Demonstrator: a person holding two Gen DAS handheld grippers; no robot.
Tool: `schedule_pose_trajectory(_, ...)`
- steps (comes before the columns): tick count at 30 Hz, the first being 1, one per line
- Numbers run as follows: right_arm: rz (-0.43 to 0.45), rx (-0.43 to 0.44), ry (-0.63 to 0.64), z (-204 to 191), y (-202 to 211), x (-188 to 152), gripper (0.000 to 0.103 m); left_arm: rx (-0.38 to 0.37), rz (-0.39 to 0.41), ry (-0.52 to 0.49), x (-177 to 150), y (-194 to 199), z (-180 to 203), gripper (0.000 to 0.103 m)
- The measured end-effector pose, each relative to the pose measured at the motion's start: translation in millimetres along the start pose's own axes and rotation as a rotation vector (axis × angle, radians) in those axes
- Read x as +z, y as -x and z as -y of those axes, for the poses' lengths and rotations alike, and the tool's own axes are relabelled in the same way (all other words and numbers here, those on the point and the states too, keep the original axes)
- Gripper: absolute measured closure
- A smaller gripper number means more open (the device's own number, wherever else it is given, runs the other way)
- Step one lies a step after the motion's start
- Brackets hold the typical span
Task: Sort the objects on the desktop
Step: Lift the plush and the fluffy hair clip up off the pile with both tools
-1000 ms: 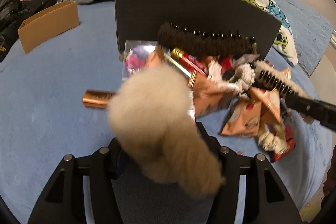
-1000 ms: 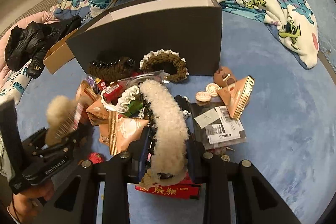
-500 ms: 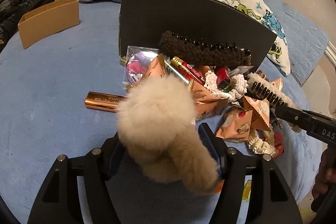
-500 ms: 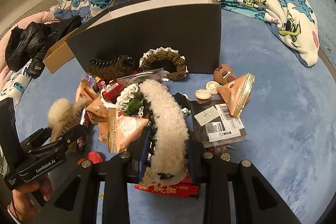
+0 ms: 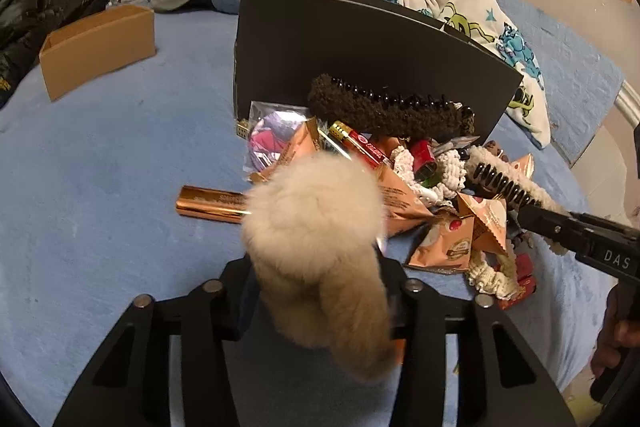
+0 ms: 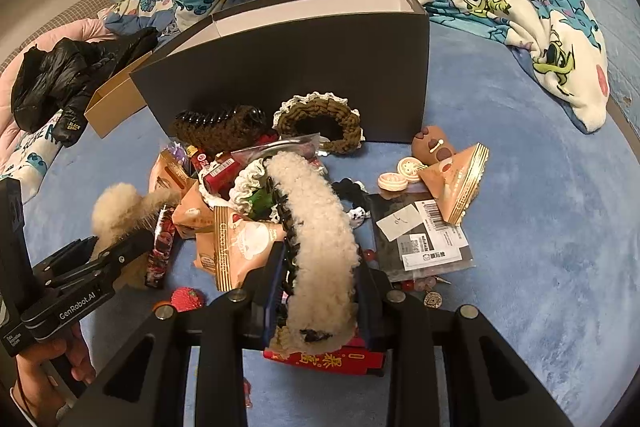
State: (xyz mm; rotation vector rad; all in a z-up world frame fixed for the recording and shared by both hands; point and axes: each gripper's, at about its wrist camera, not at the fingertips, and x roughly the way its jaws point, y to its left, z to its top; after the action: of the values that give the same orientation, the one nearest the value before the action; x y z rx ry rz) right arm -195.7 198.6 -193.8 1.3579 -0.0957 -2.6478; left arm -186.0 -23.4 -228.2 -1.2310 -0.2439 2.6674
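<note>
The left gripper is closing on the fluffy beige hair clip; the right gripper is holding the white fuzzy hair clip. Squeezing gently and lifting slowly is working best.

Dim, warm indoor light – soft shadows, heavy fisheye bending, dark vignetted corners.

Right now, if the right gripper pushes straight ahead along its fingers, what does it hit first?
Probably the clutter pile: the right gripper, shut on a white fluffy clip, points down at snack packets and a lace scrunchie just ahead. The black box lies beyond. Depth unclear.
</note>
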Motion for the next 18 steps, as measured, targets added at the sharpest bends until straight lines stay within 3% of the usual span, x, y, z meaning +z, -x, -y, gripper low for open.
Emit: schedule_pose_trajectory(18, 0.026, -0.006, -0.004, -5, 12, 11, 0.072, 0.029, 0.033, -0.013, 32, 21, 10, 0.057)
